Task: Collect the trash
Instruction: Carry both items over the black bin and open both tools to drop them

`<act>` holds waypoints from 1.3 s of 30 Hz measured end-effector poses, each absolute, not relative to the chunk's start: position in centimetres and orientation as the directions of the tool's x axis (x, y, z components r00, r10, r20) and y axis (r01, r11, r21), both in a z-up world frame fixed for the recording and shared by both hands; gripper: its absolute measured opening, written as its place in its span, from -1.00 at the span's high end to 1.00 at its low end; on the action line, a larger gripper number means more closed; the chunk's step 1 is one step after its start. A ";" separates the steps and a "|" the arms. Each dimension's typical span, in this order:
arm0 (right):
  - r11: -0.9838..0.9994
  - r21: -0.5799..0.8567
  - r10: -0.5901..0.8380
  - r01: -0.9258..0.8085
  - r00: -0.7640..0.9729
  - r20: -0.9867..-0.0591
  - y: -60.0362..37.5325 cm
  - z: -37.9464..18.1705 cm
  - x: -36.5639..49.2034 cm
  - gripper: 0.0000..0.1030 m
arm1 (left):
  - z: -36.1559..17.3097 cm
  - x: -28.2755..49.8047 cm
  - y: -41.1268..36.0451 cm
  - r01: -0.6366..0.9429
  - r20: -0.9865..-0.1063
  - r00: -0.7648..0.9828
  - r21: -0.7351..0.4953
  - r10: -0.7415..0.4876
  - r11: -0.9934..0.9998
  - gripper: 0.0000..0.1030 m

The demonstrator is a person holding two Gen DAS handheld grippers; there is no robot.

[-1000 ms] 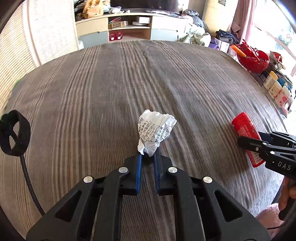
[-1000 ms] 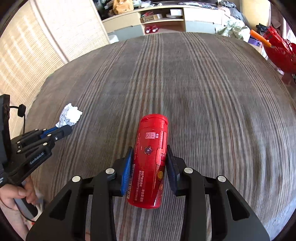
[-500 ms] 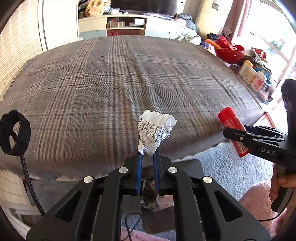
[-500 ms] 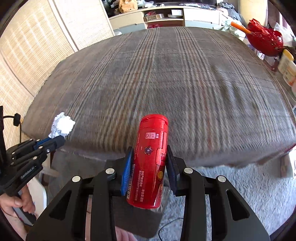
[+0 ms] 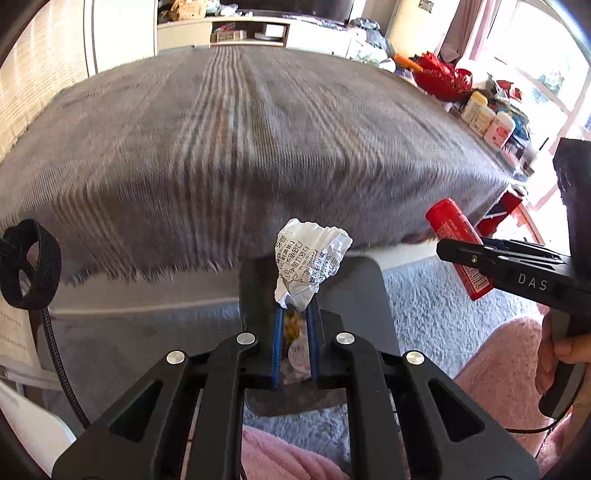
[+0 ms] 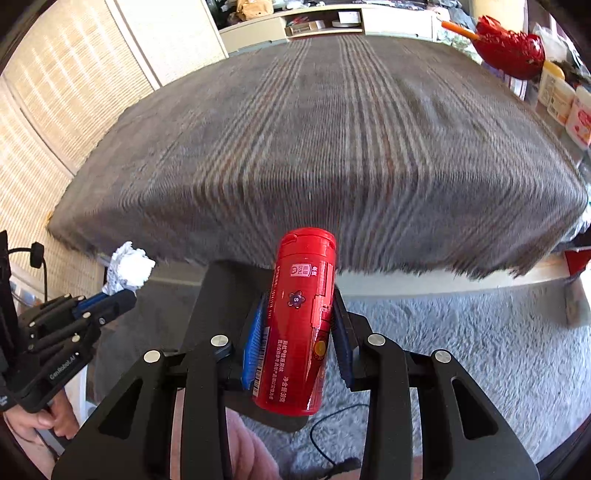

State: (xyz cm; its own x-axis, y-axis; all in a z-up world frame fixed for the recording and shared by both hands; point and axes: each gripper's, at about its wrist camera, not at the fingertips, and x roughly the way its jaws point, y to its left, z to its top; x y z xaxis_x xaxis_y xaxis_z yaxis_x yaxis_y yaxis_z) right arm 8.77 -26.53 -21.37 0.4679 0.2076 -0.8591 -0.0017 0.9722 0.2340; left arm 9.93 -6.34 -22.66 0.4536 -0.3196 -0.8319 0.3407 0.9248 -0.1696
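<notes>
My left gripper (image 5: pixel 295 314) is shut on a crumpled white printed paper ball (image 5: pixel 308 266), held in the air over a dark grey bin (image 5: pixel 362 295) on the floor in front of the bed. The bin holds some trash, seen between the fingers. My right gripper (image 6: pixel 297 317) is shut on a red plastic bottle (image 6: pixel 299 325), held above the same bin (image 6: pixel 221 291). The bottle (image 5: pixel 458 247) and right gripper (image 5: pixel 443 247) show at the right of the left wrist view. The paper ball (image 6: pixel 129 267) and left gripper (image 6: pixel 118 295) show at the left of the right wrist view.
A bed with a grey striped blanket (image 5: pixel 240 140) fills the view ahead. A grey shaggy rug (image 6: pixel 461 332) covers the floor. Bottles (image 5: pixel 487 120) and a red basket (image 5: pixel 439 77) stand at the right. Shelves (image 5: pixel 240 33) line the far wall. A pink-clad leg (image 5: pixel 498 369) is below.
Both grippers have pulled back from over the bed to beyond its front edge, still holding the paper ball and the bottle. The bin has come into view beneath them.
</notes>
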 end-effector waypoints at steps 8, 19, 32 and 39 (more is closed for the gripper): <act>0.960 0.280 0.249 0.012 0.424 -0.871 -25.6 -26.1 7.7 0.31 | -26.8 8.6 -6.7 0.338 -0.862 0.393 -0.187 -0.318 0.923 0.78; 0.963 0.269 0.240 0.018 0.396 -0.886 -24.5 -28.9 8.8 0.31 | -31.8 9.5 -7.9 0.333 -0.906 0.287 -0.211 -0.312 0.919 0.76; 0.953 0.300 0.259 0.038 0.412 -0.873 -24.1 -28.5 10.3 -0.26 | -31.0 11.2 -8.3 0.334 -0.907 0.281 -0.214 -0.314 0.918 0.39; 0.967 0.250 0.192 0.058 0.486 -0.853 -25.0 -25.3 9.0 -0.74 | -27.8 10.3 -7.1 0.341 -0.889 0.354 -0.166 -0.290 0.925 -0.31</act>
State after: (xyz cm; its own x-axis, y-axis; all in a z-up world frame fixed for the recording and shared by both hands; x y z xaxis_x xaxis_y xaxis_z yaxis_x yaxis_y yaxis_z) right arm 9.03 -25.03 -25.26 0.4857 0.1915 -0.8529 0.0575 0.9666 0.2498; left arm 10.26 -7.15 -27.81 0.3537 -0.2902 -0.8892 0.3407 0.9253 -0.1665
